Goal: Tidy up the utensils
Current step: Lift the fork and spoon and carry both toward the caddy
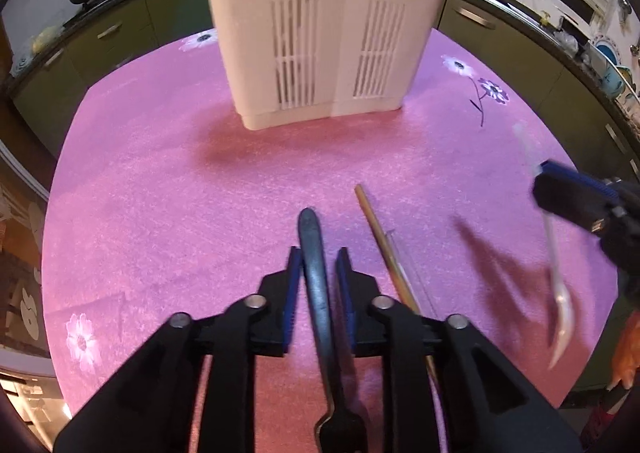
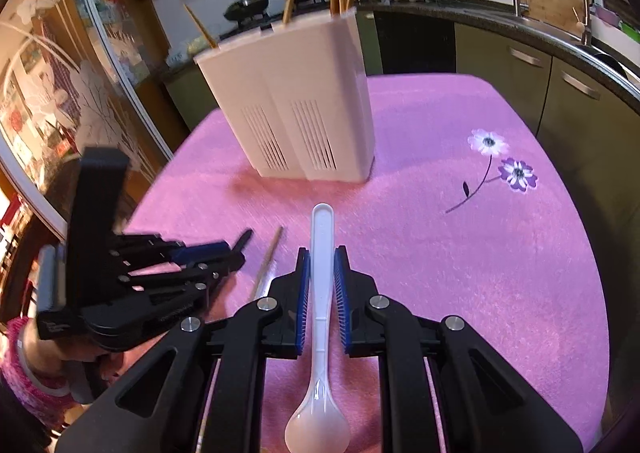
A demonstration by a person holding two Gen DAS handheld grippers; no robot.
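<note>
Gripping a white plastic spoon (image 2: 322,293) by its handle at lower centre of the right wrist view, the right gripper (image 2: 321,253) pinches it bowl-down. Centre frame in the left wrist view, the left gripper (image 1: 319,253) stands slightly spread around a dark fork (image 1: 316,293), pads apparently clear of it. A wooden chopstick (image 1: 384,249) lies just right on the pink cloth (image 1: 160,193). The white holder (image 2: 296,101) stands beyond. Light, stiff, likely slippery utensils are best taken mid-handle.
</note>
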